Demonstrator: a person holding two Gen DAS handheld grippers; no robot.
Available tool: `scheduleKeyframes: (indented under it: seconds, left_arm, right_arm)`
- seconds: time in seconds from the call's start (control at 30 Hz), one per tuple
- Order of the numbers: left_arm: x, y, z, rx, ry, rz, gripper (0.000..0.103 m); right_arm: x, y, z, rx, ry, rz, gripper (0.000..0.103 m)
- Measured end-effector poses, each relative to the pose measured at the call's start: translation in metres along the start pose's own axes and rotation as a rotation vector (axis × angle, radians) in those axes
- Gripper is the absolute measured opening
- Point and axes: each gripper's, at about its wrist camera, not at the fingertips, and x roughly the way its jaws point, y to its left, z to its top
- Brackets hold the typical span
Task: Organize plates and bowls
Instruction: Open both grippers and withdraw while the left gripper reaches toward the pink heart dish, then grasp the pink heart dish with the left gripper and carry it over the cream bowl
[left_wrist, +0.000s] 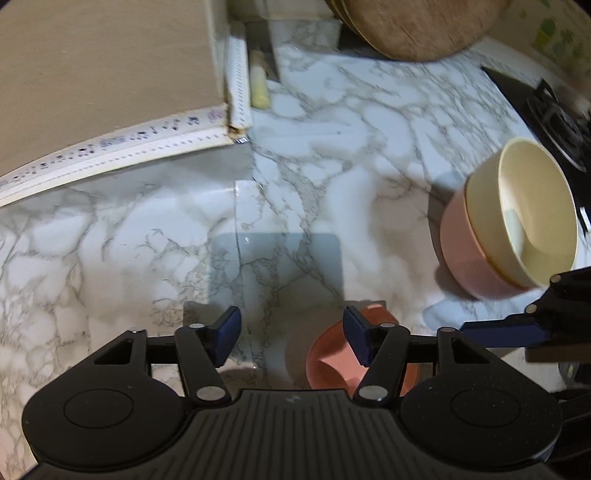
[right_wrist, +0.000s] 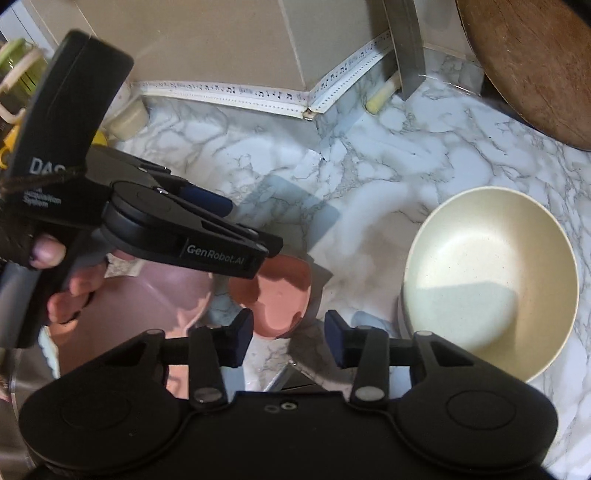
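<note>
Both tongs are held spread w/ nothing pinched: left gripper (left_wrist: 291, 334), right gripper (right_wrist: 289, 338). Small salmon-pink bowl (right_wrist: 275, 295) is seen near left gripper; cream bowl (left_wrist: 532, 214) is nested in pink bowl (left_wrist: 465, 247), right, on marble-pattern counter (left_wrist: 147, 240).

Left gripper's body (right_wrist: 155, 221) is hiding most of the small pink bowl (right_wrist: 280, 295) in right wrist view. Wooden board (left_wrist: 417, 26) is getting cut off by top edge. Stove (left_wrist: 554, 114) is running off frame, blurred.
</note>
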Motion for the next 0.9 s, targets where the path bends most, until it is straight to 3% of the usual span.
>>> scheduleKeyframes:
  seconds: [0.3, 0.5, 0.63, 0.73, 0.9]
  left_arm:
    - [0.011, -0.002, -0.002, 0.052, 0.041, -0.041, 0.045]
    - [0.016, -0.002, -0.005, 0.048, 0.054, -0.061, 0.037]
    - [0.015, 0.0, -0.005, 0.018, 0.05, -0.075, 0.025]
    - [0.014, -0.002, -0.006, 0.016, 0.049, -0.081, 0.017]
    - [0.01, -0.005, -0.009, 0.01, 0.034, -0.065, 0.013]
  right_arm:
    - [0.018, 0.014, -0.007, -0.036, -0.004, -0.041, 0.028]
    - [0.031, -0.002, -0.004, 0.093, 0.009, -0.019, 0.023]
    - [0.041, -0.011, -0.004, 0.154, 0.029, -0.006, 0.017]
    - [0.044, -0.013, -0.005, 0.163, 0.018, 0.008, 0.011]
    - [0.043, -0.015, -0.006, 0.164, -0.017, -0.002, 0.006]
